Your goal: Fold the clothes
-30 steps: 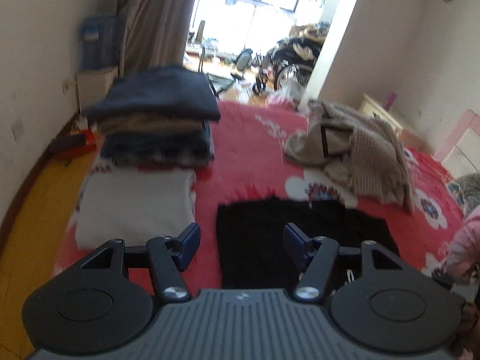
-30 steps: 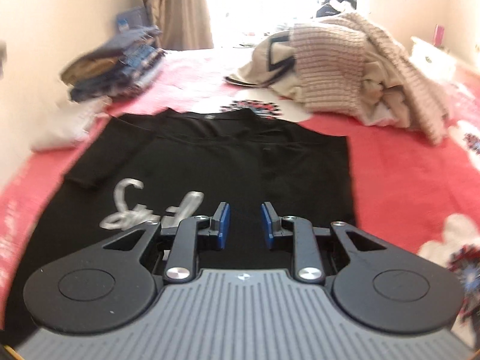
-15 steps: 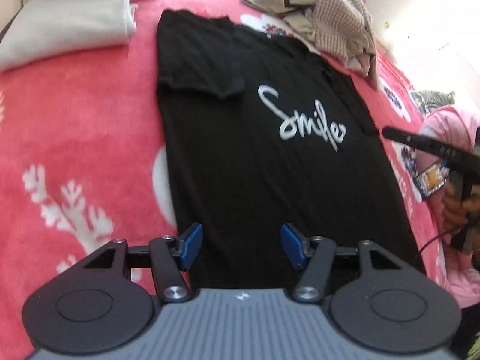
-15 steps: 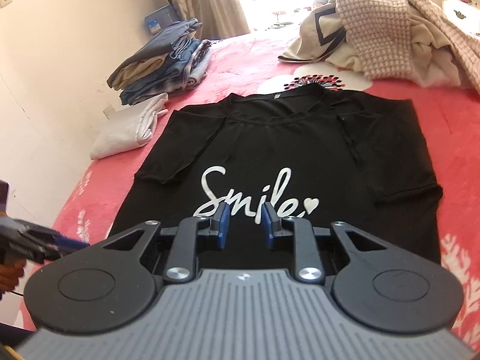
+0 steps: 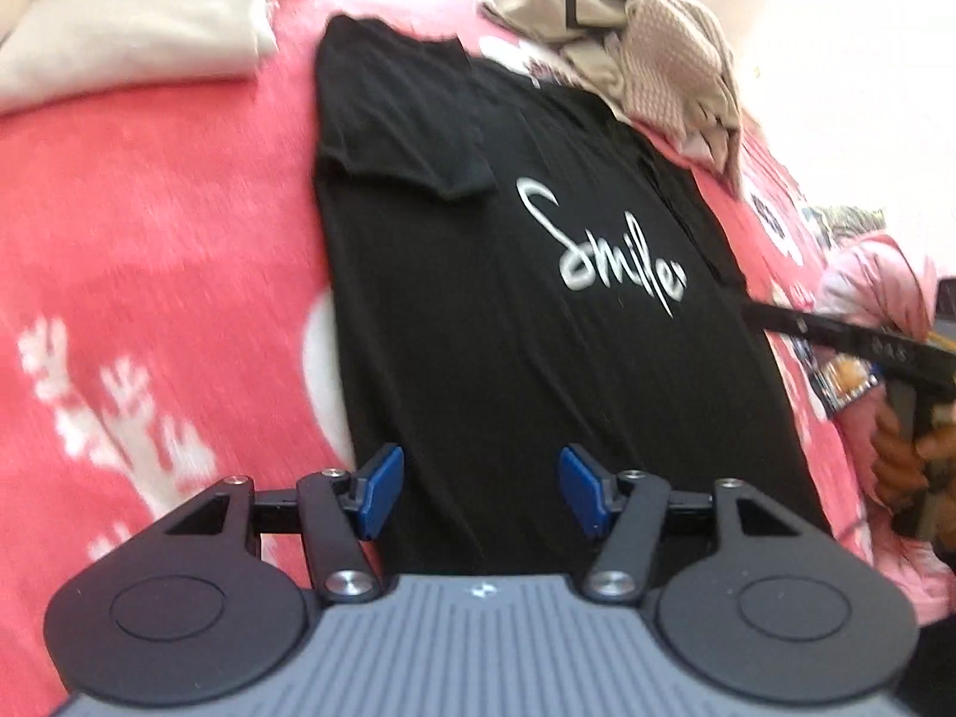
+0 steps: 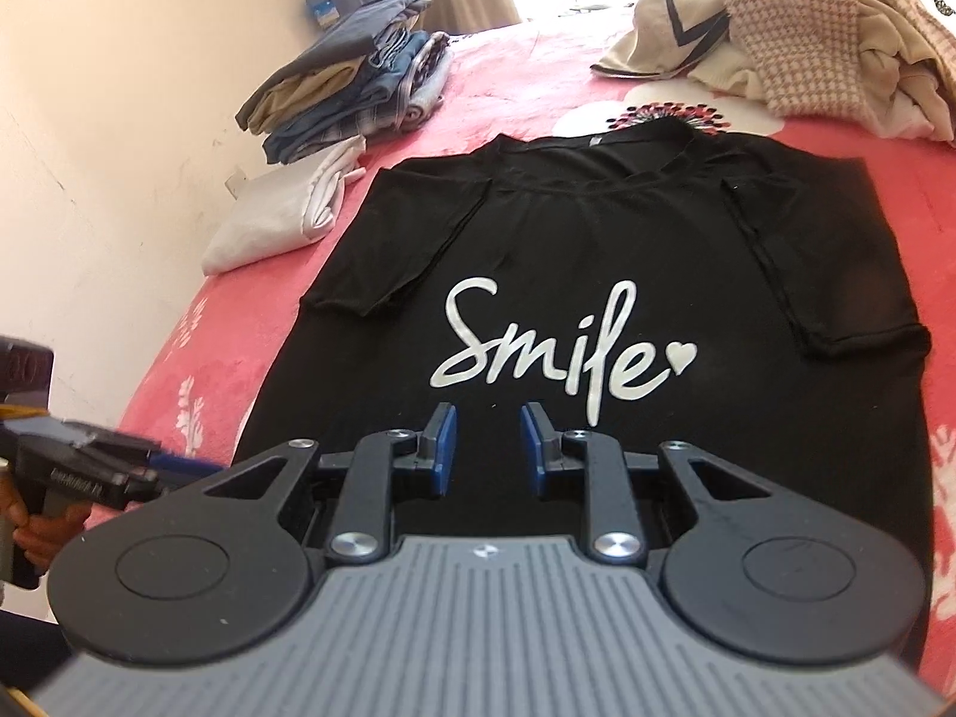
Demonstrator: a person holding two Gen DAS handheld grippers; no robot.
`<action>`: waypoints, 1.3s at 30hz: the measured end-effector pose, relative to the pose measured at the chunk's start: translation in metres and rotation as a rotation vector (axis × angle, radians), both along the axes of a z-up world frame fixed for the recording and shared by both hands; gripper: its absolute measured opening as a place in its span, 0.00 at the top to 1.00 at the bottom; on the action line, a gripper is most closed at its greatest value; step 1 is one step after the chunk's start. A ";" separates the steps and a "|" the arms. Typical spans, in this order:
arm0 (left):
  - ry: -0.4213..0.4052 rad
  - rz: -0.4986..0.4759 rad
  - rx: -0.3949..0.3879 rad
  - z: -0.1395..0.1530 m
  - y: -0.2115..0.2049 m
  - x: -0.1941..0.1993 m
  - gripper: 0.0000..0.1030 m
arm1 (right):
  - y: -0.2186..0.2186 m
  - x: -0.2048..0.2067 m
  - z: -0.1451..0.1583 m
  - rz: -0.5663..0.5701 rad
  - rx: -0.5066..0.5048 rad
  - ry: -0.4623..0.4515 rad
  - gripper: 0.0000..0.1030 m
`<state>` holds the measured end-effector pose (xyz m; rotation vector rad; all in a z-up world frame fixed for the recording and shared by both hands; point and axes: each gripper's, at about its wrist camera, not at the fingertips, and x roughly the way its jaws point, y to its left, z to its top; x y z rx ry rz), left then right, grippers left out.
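A black T-shirt with white "Smile" lettering lies flat, face up, on the red bedspread, both sleeves folded inward. My left gripper hovers open over the shirt's lower left hem area, nothing between its blue pads. My right gripper hangs above the shirt's lower middle, just below the lettering, narrowly open and holding nothing. The right gripper's body shows at the right of the left wrist view, held by a hand. The left gripper's body shows at the lower left of the right wrist view.
A stack of folded clothes and a folded white garment lie at the shirt's far left near the wall. A heap of unfolded beige and checked clothes sits beyond the collar on the right.
Both grippers have pulled back and tilted down over the shirt, so the whole "Smile" print now shows. The left gripper has drifted slightly closer to the hem. Neither gripper has taken hold of anything.
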<state>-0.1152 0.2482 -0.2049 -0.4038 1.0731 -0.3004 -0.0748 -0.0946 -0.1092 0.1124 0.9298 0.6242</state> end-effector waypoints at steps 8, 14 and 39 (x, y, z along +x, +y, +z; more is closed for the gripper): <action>-0.044 0.011 0.032 -0.022 0.006 -0.015 0.42 | 0.015 -0.001 -0.005 0.028 -0.011 0.031 0.77; 0.017 0.001 -0.050 -0.028 0.008 -0.046 0.43 | 0.021 -0.003 -0.007 0.044 -0.011 0.041 0.77; -0.017 -0.187 -0.123 -0.020 -0.008 -0.095 0.97 | 0.202 0.084 -0.025 0.252 -0.075 0.000 0.69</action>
